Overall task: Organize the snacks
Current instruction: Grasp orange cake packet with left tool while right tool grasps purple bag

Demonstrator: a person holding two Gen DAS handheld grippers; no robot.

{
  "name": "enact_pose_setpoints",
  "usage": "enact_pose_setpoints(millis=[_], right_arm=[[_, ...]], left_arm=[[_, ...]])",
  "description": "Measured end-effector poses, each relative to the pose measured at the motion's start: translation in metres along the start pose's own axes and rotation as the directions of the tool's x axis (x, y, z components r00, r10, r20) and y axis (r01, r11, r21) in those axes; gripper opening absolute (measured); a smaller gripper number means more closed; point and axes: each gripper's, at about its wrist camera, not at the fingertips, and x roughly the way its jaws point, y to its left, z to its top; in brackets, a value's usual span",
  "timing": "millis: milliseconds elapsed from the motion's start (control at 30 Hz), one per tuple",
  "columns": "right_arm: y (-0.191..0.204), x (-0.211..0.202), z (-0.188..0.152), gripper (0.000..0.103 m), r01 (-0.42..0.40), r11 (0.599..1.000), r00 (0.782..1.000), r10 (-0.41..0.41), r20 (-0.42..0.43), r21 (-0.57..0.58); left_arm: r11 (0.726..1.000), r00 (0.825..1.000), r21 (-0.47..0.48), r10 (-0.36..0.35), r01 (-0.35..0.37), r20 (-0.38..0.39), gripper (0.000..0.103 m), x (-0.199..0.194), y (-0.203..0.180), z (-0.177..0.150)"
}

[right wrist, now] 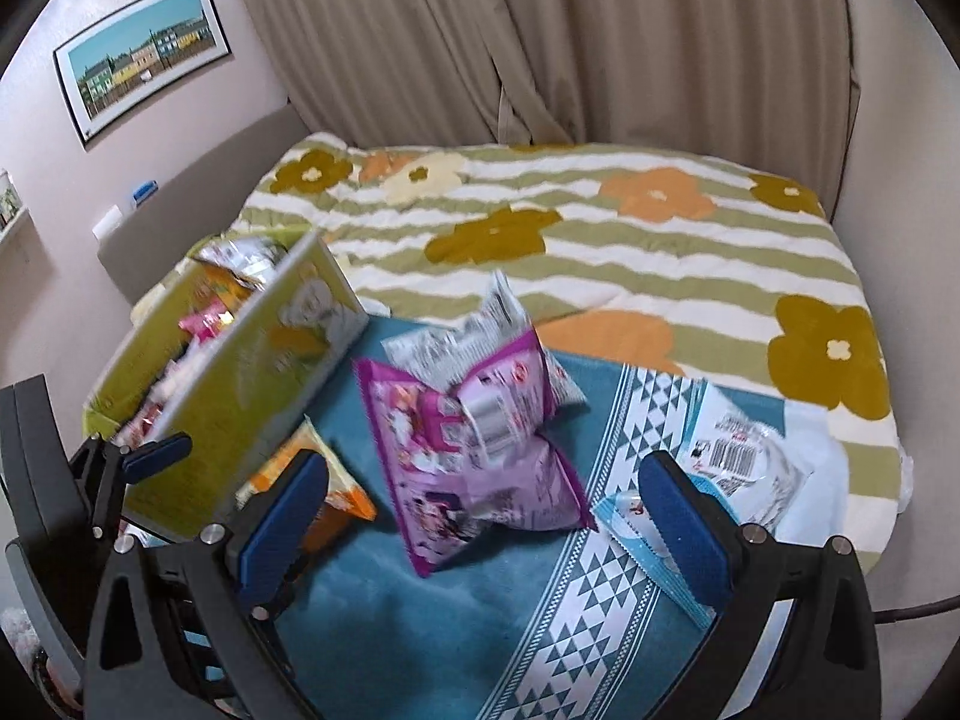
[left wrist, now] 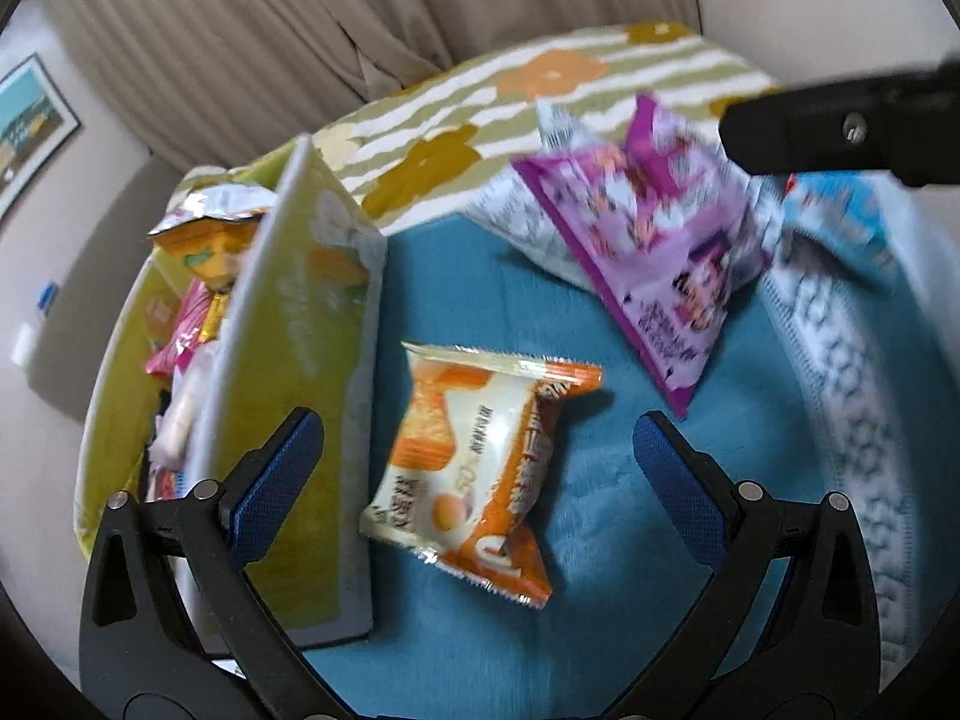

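The orange snack packet (left wrist: 465, 468) lies flat on the teal mat (left wrist: 630, 540), directly ahead of the left gripper (left wrist: 474, 474) and framed between its blue-padded fingers (left wrist: 273, 492), which stand spread wide with nothing between them. The packet's long axis runs roughly away from the camera, tilted a little toward the green box (left wrist: 288, 360) — so its narrow width sits across the jaw gap, a fair line-up for a straight descent and pinch. The box stands just beside the packet on the left and already holds several wrappers. The right gripper (right wrist: 480, 534) is likewise spread and empty, and faces the purple snack bag (right wrist: 474, 456), which leans on a silver packet (right wrist: 480, 324); a pale blue packet (right wrist: 738, 456) lies off to its right. For the orange packet the left gripper looks clearly nearer; for the purple bag, the right.
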Motion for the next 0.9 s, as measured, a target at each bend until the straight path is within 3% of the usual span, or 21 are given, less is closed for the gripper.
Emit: enact_pose_setpoints(millis=[400,467,533,900], right_arm=[[-0.013,0.047,-0.008,0.103,-0.051,0.998,0.996,0.047,-0.082,-0.047],[-0.011,0.052,-0.008,0.103,-0.045,0.996,0.995,0.038,-0.092,-0.074],[-0.009,0.058,-0.009,0.103,-0.036,0.994,0.994,0.025,-0.103,-0.102],[-0.005,0.090,-0.003,0.103,-0.085,0.983,0.987,0.061,-0.146,-0.161]], left_arm=[[0.997,0.986,-0.074,-0.023,0.011,-0.164,0.095,0.056,0.006,-0.004],[0.997,0.985,-0.077,-0.022,0.009,-0.171,0.094,0.059,0.007,-0.004],[0.995,0.983,-0.095,-0.036,0.019,-0.178,0.085,0.060,0.011,-0.005],[0.991,0.970,-0.121,-0.080,0.053,-0.229,0.082,0.080,0.021,-0.002]])
